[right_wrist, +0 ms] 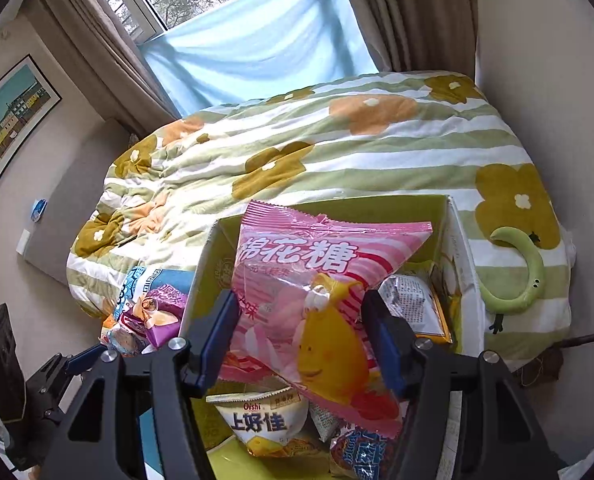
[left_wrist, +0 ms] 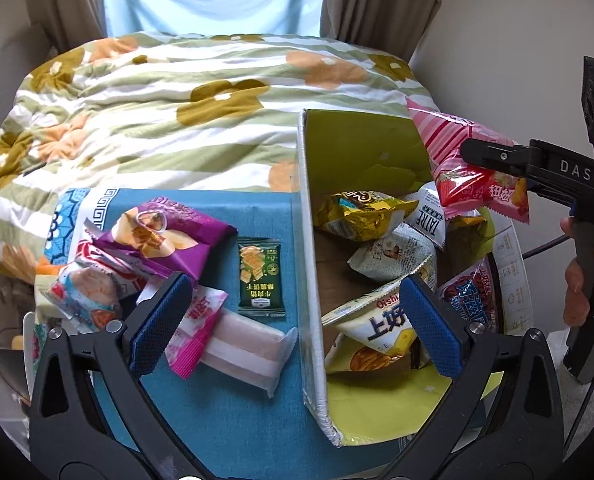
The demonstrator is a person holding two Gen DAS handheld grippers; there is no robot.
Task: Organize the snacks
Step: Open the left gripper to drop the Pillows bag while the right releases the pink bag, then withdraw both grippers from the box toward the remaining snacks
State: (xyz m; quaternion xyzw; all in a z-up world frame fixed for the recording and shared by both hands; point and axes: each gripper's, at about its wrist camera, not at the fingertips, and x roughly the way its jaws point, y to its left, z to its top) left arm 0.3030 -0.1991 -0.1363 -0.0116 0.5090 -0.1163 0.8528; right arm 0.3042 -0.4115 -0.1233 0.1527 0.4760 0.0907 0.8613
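- Right wrist view: the pink striped plastic marshmallow bag (right_wrist: 313,304) is clamped by the right gripper (right_wrist: 303,344) above the open cardboard box with yellow-green inside (right_wrist: 447,216).
- The left gripper (left_wrist: 293,320) is held apart, with nothing in it, over the box's white wall.

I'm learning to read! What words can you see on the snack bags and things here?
"棉花糖" on the pink marshmallow bag held by the right gripper.
"Oishi" and "上好佳" on the white chip bag in the box.
"TATRE" on a white packet.
"DAS" on the right gripper's body.
The green packet has print too small to read.
The left gripper is open.
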